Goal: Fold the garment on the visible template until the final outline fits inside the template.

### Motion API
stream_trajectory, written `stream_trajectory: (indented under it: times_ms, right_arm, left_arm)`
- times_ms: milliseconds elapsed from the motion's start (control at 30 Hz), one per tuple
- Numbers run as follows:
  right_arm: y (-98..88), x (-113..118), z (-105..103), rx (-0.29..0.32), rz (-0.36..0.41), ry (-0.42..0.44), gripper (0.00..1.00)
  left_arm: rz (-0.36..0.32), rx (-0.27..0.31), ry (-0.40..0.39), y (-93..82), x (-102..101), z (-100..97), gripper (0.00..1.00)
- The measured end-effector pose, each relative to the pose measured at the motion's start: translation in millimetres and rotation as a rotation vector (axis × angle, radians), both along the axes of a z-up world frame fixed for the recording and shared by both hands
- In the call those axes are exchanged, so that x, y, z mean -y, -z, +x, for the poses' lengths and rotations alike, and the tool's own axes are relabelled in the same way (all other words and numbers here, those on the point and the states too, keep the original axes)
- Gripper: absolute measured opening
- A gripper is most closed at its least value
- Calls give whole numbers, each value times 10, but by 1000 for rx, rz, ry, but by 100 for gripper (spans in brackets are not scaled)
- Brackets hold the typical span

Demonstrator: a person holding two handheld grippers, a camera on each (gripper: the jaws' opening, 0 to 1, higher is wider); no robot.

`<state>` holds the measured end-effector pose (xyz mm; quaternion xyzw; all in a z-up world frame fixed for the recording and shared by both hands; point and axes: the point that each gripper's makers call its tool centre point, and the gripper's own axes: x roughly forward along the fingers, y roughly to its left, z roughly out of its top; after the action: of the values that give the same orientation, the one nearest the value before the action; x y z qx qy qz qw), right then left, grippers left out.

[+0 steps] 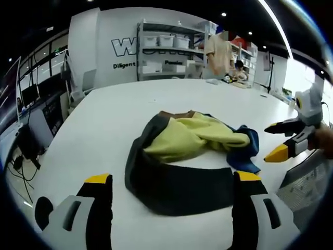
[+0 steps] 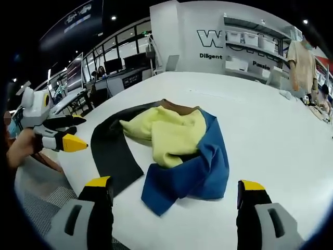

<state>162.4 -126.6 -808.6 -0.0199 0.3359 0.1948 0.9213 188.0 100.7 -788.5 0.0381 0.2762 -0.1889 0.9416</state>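
Both open grippers [image 1: 173, 182] [image 2: 175, 190] before crumpled garment [image 1: 182, 156], orientation unclear.

We view the crumpled garment [image 1: 190, 156] [image 2: 171, 151] closely from opposite table [image 1: 104, 120] [image 2: 270, 125] edges, each camera catching the other gripper.

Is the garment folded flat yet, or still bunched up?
Bunched. The garment lies crumpled on the table, its yellow lining heaped over the black and blue panels. Both tools are open and off it.
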Motion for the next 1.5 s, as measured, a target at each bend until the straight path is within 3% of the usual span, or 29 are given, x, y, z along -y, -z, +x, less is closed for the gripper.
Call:
stream_trajectory:
  times_ms: [433, 600, 733, 900, 1233, 1500]
  right_arm:
    - [-73, 32, 45, 28, 26, 22, 95]
    - [-165, 64, 88, 49, 91, 53, 90]
    - [-205, 52, 127, 50, 126, 59, 88]
    - [-249, 55, 251, 63, 116, 48, 85]
    - [-216, 122, 423, 36, 110, 57, 66]
    - [-61, 286, 499, -3, 8, 77, 43]
  left_arm:
    - [5, -20, -19, 42, -50, -9, 97]
    - [2, -18, -33, 31, -69, 9, 96]
    - [8, -37, -39, 61, -102, 45, 95]
    - [3, -70, -55, 87, -152, 101, 93]
    - [38, -120, -79, 178, -314, 255, 85]
    - [64, -173, -113, 317, -488, 419, 75]
